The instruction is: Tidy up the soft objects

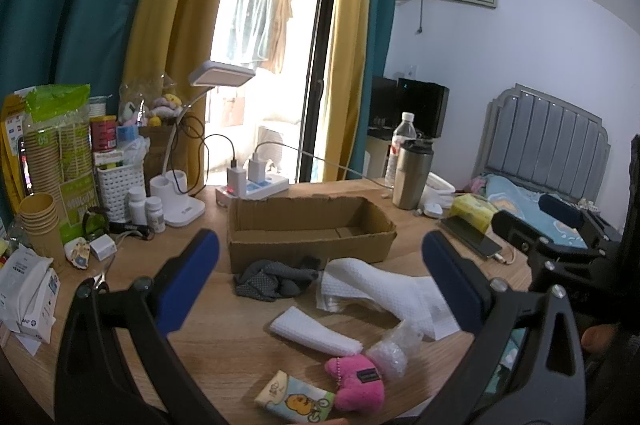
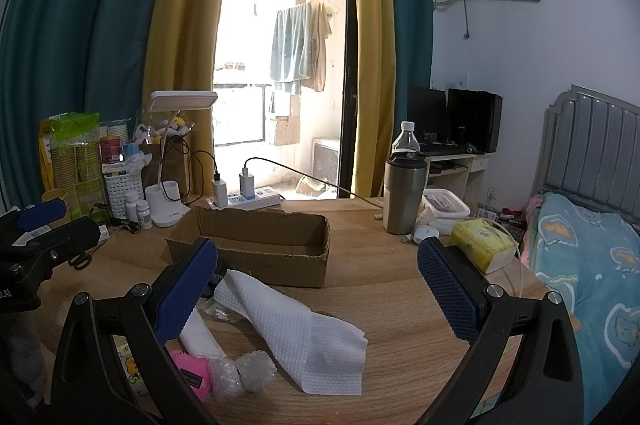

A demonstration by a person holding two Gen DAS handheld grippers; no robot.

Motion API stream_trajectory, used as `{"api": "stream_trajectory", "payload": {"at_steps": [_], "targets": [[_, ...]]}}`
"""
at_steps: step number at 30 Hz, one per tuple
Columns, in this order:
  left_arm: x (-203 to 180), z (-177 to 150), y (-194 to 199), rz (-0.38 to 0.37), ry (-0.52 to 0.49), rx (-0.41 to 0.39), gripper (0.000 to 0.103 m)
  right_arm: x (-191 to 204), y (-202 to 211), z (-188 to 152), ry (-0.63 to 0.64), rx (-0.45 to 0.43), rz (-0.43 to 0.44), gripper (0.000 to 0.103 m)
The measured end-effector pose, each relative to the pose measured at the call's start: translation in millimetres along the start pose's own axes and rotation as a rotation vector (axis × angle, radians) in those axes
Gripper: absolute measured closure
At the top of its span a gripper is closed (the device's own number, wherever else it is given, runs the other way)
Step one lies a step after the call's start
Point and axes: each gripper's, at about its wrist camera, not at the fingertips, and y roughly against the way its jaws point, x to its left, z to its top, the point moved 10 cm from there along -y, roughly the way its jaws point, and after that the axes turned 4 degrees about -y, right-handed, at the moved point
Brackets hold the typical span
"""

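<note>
An empty cardboard box point(image 1: 308, 229) point(image 2: 256, 249) stands mid-table. In front of it lie a grey cloth point(image 1: 272, 279), a large white textured towel point(image 1: 384, 289) point(image 2: 304, 333), a small folded white towel point(image 1: 314, 331), a bubble-wrap piece point(image 1: 390, 349) point(image 2: 244, 373), a pink plush point(image 1: 356, 383) point(image 2: 192, 373) and a tissue pack point(image 1: 294, 401). My left gripper point(image 1: 320, 265) is open and empty above the grey cloth and towels. My right gripper point(image 2: 318, 277) is open and empty above the large towel.
At the left stand a lamp point(image 1: 180, 193), pill bottles point(image 1: 154, 211), a white basket point(image 1: 120, 185), paper cups point(image 1: 40, 221) and a wipes pack point(image 1: 28, 297). A power strip point(image 1: 252, 187), steel tumbler point(image 2: 402, 193), yellow tissue pack point(image 2: 482, 243) and phone point(image 1: 472, 235) sit behind and right.
</note>
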Motion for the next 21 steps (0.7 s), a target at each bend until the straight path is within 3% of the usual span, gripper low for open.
{"api": "stream_trajectory", "payload": {"at_steps": [21], "targets": [[0.4,-1.5,-0.2,0.000,0.003,0.006,0.001,-0.3,0.0,-0.6,-0.002,0.000,0.000,0.001]]}}
